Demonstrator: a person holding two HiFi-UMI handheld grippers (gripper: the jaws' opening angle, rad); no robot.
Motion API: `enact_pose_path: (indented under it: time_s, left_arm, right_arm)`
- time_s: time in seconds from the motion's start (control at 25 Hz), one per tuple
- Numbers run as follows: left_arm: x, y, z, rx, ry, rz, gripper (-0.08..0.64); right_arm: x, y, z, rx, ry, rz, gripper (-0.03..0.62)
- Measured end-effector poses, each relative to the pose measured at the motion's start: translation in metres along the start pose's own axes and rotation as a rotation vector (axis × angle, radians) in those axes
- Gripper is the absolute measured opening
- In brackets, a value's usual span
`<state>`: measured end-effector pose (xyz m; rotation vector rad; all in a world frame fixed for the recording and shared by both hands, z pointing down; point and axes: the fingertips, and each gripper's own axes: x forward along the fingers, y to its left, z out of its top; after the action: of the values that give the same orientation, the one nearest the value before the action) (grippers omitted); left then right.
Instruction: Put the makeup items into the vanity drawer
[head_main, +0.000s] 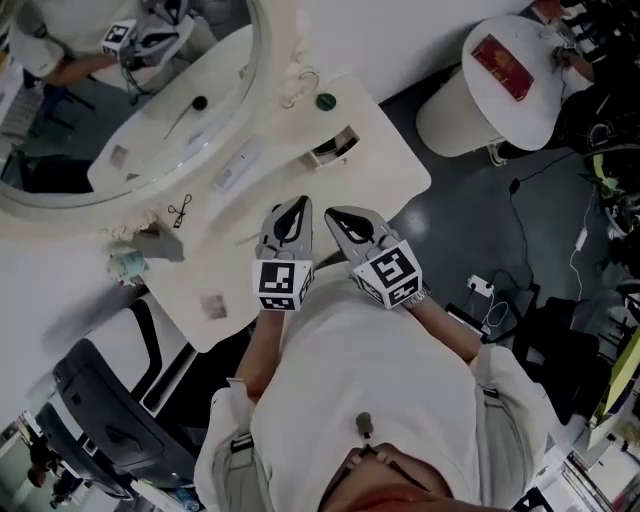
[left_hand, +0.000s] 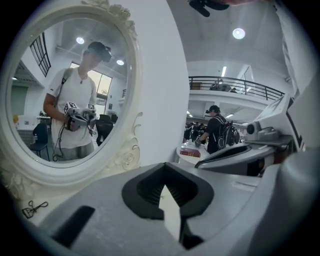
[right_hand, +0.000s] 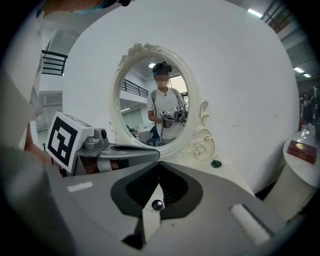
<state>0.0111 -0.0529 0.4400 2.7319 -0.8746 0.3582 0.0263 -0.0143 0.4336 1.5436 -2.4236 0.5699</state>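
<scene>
My two grippers hover side by side over the near edge of the white vanity top (head_main: 390, 160), close to the person's chest. The left gripper (head_main: 297, 208) (left_hand: 164, 186) is shut with nothing in it. The right gripper (head_main: 337, 215) (right_hand: 159, 186) is also shut; a tiny dark glossy round spot (right_hand: 157, 205) shows in the slit between its jaws, and I cannot tell what it is. On the vanity lie a green cap (head_main: 326, 101) (right_hand: 215, 163), a clear tube (head_main: 238, 168), an eyelash curler (head_main: 180, 211) (left_hand: 32, 208), a teal item (head_main: 128, 263) and a small cream box with a dark opening (head_main: 330, 148).
An oval mirror in an ornate cream frame (head_main: 262, 60) (right_hand: 195, 145) stands behind the vanity against the white wall. A black chair (head_main: 110, 400) is at the lower left. A round white side table (head_main: 450, 120) with a red box (head_main: 505, 65) stands to the right, with cables on the floor beyond.
</scene>
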Motion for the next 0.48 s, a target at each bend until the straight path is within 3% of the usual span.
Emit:
enact_pose_path:
  time_s: [0.48]
  left_arm:
    - [-0.013,-0.037,-0.016,0.022,0.021,-0.138,0.005]
  right_arm:
    - [-0.025,0.017,-0.019,0.066,-0.026,-0.113,0.007]
